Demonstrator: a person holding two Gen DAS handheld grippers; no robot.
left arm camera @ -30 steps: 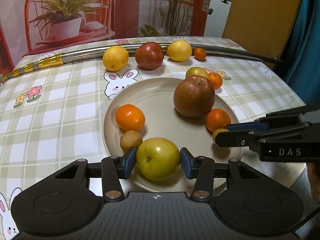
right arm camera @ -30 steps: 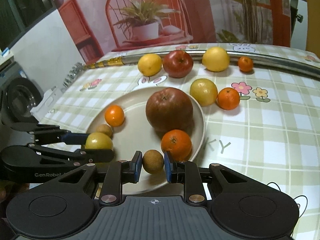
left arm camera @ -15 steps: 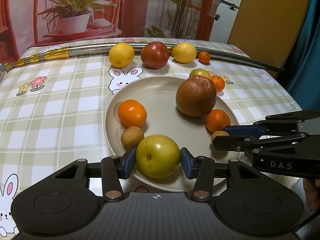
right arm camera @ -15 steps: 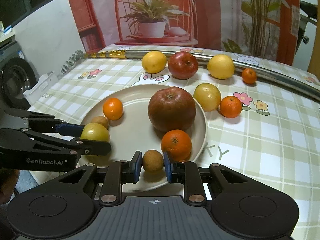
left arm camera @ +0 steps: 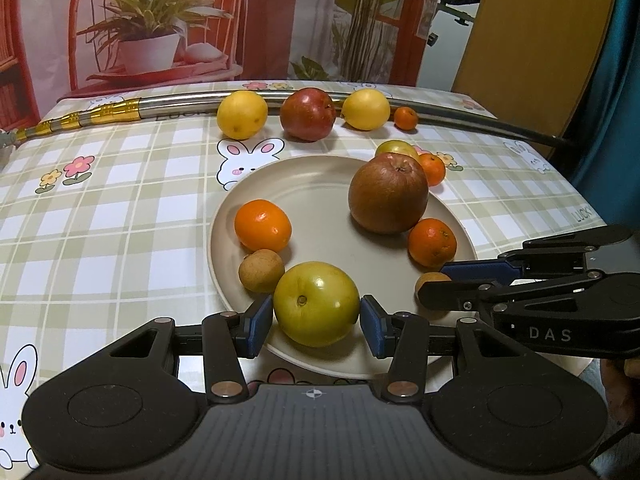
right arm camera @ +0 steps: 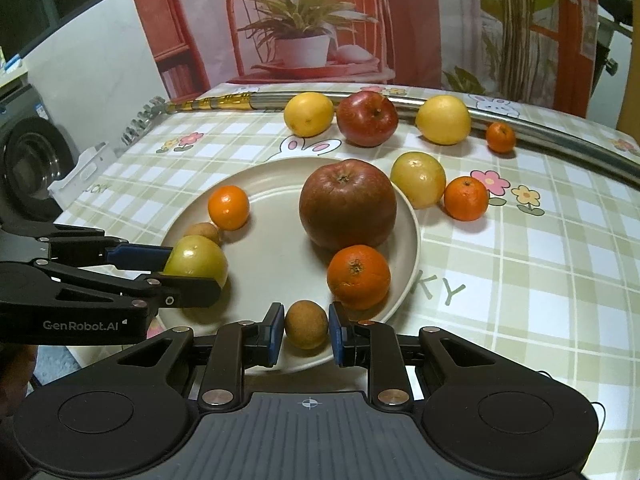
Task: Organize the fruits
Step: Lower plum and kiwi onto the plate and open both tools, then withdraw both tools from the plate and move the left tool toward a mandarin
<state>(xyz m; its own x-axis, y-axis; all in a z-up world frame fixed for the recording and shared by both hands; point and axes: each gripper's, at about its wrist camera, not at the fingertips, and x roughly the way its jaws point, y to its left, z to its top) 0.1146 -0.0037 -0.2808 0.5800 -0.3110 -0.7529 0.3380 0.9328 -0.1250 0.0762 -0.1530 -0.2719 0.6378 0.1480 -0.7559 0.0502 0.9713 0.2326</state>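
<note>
On the plate (left arm camera: 320, 184) nothing shifted; left claw (left arm camera: 316, 314) still clamps green fruit (left arm camera: 316, 304); right claw (right arm camera: 306, 330) brown fruit (right arm camera: 306, 324).

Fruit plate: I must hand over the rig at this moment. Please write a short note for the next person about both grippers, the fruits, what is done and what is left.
Left gripper: shut on the green fruit, at the plate's near edge.
Right gripper: shut on the small brown fruit, also at the near edge.
On the plate: big brown apple, two oranges, another small brown fruit.
Off the plate: two lemons, red apple, a green fruit, two small oranges.
Done: six fruits on or over the plate.
Left: release both, then probably bring in the six outside.
</note>
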